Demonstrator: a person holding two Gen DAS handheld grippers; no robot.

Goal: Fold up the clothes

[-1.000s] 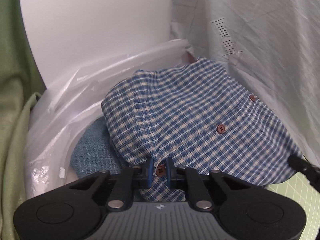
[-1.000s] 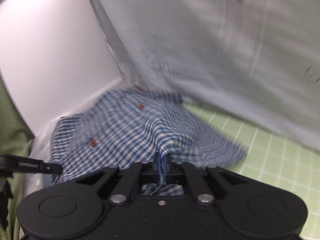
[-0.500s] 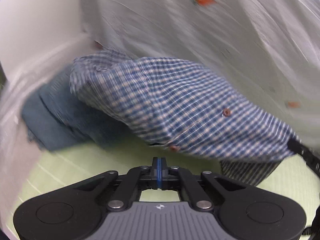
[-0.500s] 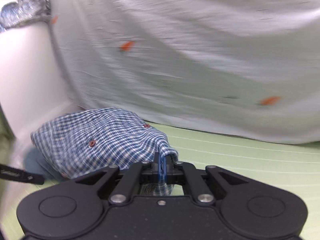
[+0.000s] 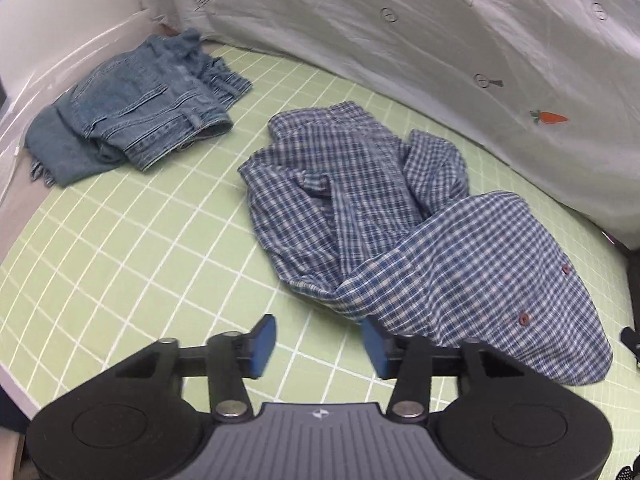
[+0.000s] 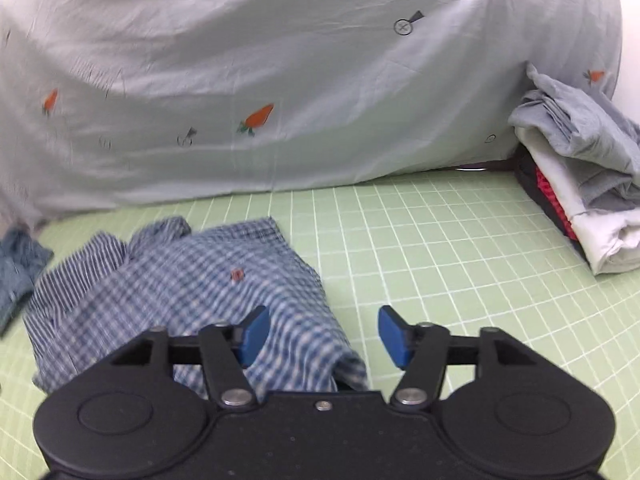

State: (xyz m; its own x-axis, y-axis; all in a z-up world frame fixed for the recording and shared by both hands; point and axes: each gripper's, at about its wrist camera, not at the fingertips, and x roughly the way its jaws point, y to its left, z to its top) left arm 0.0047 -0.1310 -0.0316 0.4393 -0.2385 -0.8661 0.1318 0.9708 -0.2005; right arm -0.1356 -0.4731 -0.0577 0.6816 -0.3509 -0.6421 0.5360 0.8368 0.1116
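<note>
Two garments lie on the green gridded mat [image 5: 120, 248] in the left wrist view: a rumpled blue-and-white checked shirt [image 5: 400, 240] of thin woven cotton, and folded jeans [image 5: 136, 116] of heavy stitched denim near the far left corner. The left gripper [image 5: 316, 340] hangs with its blue-padded fingers [image 5: 260, 344] wide apart, holding nothing. The shirt lies just ahead and to the right, one edge of it beside the right pad; whether it touches is unclear. The shirt is bunched in soft ridges, a sleeve twisted at its far side, small red buttons along the near flap. A pale sheet [image 5: 400, 40] printed with carrots hangs creased behind.

From the right wrist, the right gripper [image 6: 320, 332] also stands with fingers [image 6: 394, 336] spread and empty. The shirt [image 6: 180, 280] spreads ahead and to the left, its near fold running between the fingers and under the gripper body, blurred. A stack of folded cloth [image 6: 576, 176], grey over white, sits at the far right on the mat [image 6: 460, 260].
</note>
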